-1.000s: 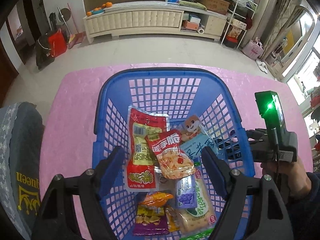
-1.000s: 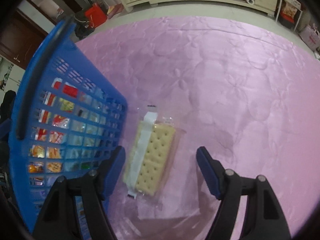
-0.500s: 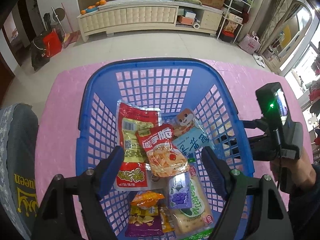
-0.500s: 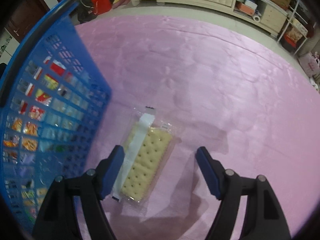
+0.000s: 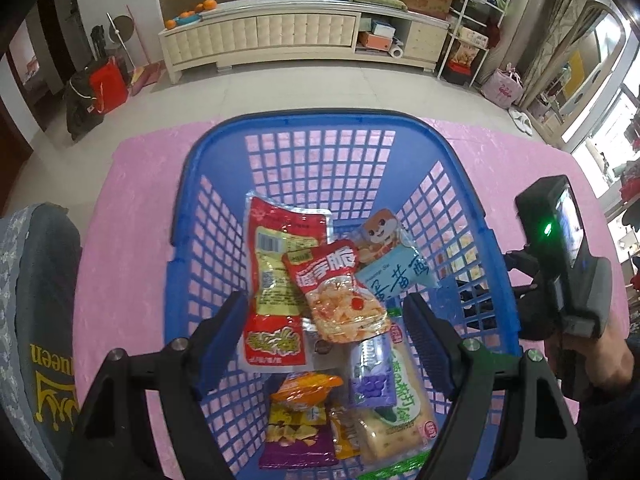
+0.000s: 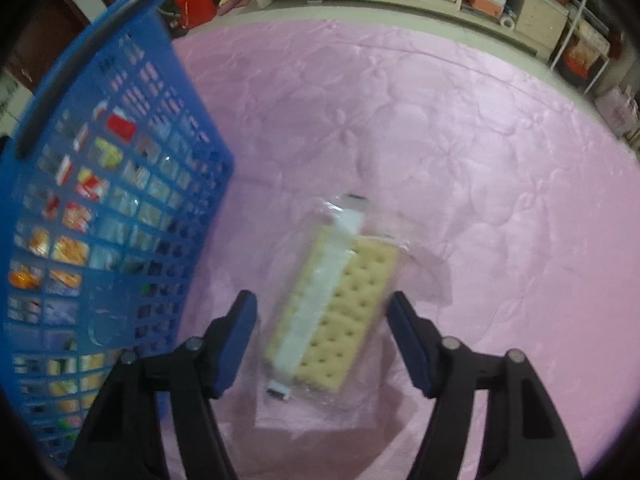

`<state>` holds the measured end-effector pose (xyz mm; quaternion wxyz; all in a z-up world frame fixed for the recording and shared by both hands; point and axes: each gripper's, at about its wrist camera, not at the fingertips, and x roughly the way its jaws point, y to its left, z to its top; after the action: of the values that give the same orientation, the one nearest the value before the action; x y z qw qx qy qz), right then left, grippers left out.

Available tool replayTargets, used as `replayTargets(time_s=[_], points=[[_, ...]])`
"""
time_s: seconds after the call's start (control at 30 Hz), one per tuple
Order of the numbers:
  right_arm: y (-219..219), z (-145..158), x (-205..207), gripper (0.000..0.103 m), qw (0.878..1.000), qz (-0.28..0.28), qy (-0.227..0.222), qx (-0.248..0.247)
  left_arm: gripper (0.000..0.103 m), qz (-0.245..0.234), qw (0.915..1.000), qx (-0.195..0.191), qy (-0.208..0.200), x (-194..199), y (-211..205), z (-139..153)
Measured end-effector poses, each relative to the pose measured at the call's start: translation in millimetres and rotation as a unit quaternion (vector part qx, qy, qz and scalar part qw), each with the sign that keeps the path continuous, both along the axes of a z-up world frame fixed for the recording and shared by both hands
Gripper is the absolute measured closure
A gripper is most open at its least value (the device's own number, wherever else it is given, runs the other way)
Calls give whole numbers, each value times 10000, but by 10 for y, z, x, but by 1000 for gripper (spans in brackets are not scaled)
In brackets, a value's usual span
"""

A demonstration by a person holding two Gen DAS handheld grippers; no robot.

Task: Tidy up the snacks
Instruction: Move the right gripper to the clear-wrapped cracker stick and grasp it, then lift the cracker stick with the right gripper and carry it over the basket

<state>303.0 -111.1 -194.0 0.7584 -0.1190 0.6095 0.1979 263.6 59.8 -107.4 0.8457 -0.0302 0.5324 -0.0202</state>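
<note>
On the pink bench (image 6: 460,128), beside the blue basket (image 6: 120,184), one cracker pack (image 6: 336,312) lies between our right gripper (image 6: 322,338) fingers, spread apart. Most snacks already fill the basket, where our left gripper (image 5: 326,340) hovers, fingers apart and holding nothing.

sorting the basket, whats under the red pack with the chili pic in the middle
The red chili-print pack lies over a red-and-yellow pouch, a light blue packet and a purple grape pack inside the blue basket. Anything beneath its centre is covered.
</note>
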Motion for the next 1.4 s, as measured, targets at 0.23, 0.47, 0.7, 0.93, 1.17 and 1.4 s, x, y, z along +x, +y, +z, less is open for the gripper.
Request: replayTargets(time_s=[0.23,0.47,0.7,0.93,1.17,1.4], points=[[29,84,-275,51,9997,213,-77,-31,25,36,9999,-86,-131,-186,65,72],[-63,511,-563,51,9987,265,-394,160,25,86,9995,-18,-298,-458,105,209],[-64,1096,-859,51,9953,215,-846,413,25,117,9983,43,-577,-707,180,448],[98,1490,-907,51,9909,322,-1078,738,25,164,9965,43,-819,-986,290,625],[338,1582,-951,51,9882,585,-1037,967,25,305,9956,-7,-887,-1149,459,652],[639,1514,-1061,51,9892,777,-948,807,25,315,9959,30,-848,-1214,511,556]])
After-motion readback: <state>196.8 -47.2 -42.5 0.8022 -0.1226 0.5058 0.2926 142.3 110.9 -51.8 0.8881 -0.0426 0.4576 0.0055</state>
